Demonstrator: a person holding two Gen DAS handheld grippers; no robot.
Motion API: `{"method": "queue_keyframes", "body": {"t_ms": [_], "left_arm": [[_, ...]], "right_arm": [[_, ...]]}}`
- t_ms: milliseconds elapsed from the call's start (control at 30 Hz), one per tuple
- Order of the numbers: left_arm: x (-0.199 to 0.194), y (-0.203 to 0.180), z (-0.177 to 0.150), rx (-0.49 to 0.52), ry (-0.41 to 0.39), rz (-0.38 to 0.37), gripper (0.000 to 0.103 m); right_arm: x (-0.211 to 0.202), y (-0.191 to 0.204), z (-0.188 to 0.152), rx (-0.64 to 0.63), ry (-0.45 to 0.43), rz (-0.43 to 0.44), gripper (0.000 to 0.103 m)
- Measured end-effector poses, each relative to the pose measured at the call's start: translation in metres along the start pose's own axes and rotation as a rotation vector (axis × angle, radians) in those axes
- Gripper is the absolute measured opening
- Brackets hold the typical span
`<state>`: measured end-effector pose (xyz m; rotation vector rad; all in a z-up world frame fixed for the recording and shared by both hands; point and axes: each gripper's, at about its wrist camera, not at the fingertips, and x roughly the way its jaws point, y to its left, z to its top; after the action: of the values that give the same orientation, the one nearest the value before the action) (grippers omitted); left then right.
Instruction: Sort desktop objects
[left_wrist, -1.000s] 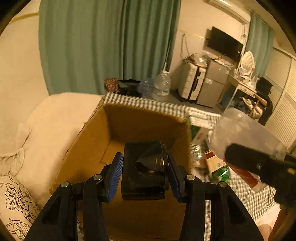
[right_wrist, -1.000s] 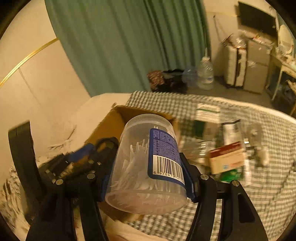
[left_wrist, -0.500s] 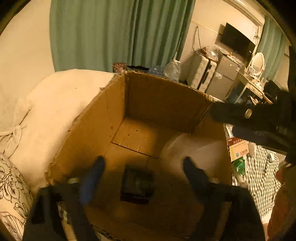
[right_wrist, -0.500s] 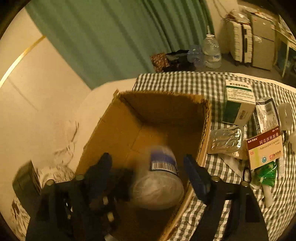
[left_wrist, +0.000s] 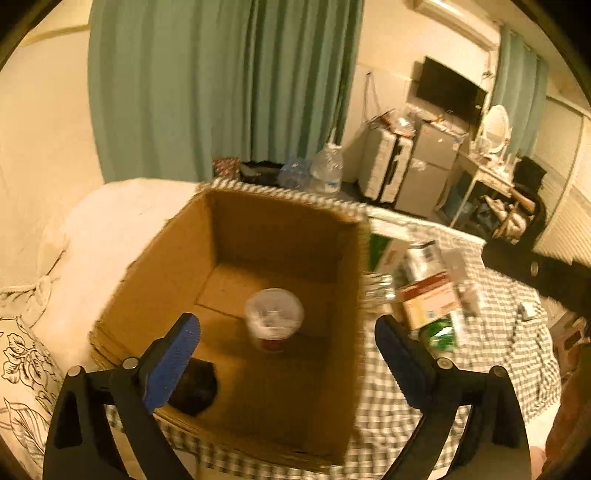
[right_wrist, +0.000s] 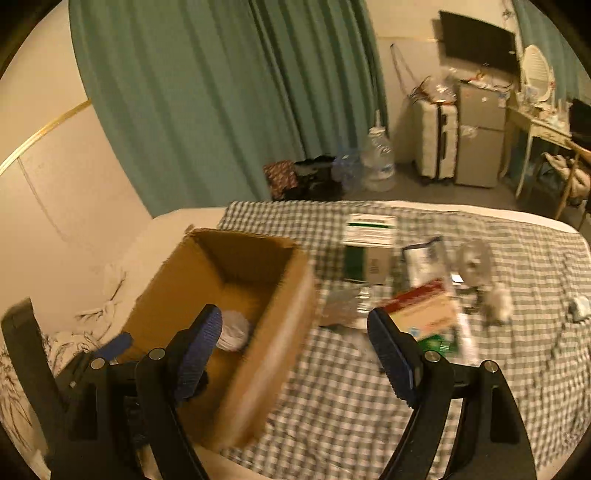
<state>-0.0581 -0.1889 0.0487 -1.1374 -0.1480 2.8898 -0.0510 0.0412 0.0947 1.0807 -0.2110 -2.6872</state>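
Observation:
An open cardboard box stands on the checked cloth; it also shows in the right wrist view. Inside it lie the clear plastic jar, also seen in the right wrist view, and a black block at the near left corner. My left gripper is open and empty above the box's near side. My right gripper is open and empty above the box's right wall. Several packets lie to the right of the box: a red and white medicine box and a green and white carton.
The checked cloth covers the surface. A white pillow lies left of the box. More small items lie on the cloth at the right, a silver blister pack among them. Curtains, water bottles and a suitcase stand beyond the far edge.
Both grippers opened and dropped their loads into the box: the left let go of the black block, the right the clear jar. Both have since lifted back from the box.

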Motion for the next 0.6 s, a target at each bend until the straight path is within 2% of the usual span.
{"method": "queue_keyframes", "body": {"t_ms": [167, 267, 467, 600], "left_arm": [[-0.011, -0.053, -0.013, 0.033, -0.023, -0.071, 0.103], [-0.006, -0.087, -0.027, 0.052, -0.014, -0.092, 0.103], [0.019, -0.143, -0.062, 0.053, 0.045, -0.106, 0.103], [0.038, -0.167, -0.086, 0.045, 0.081, -0.101, 0.103]], "right_arm": [[-0.039, -0.066, -0.031, -0.012, -0.044, -0.117, 0.081], [-0.052, -0.112, -0.053, 0.008, -0.034, -0.204, 0.081], [-0.054, -0.182, -0.087, 0.098, -0.013, -0.248, 0.081], [-0.048, -0.211, -0.107, 0.153, -0.008, -0.25, 0.081]]}}
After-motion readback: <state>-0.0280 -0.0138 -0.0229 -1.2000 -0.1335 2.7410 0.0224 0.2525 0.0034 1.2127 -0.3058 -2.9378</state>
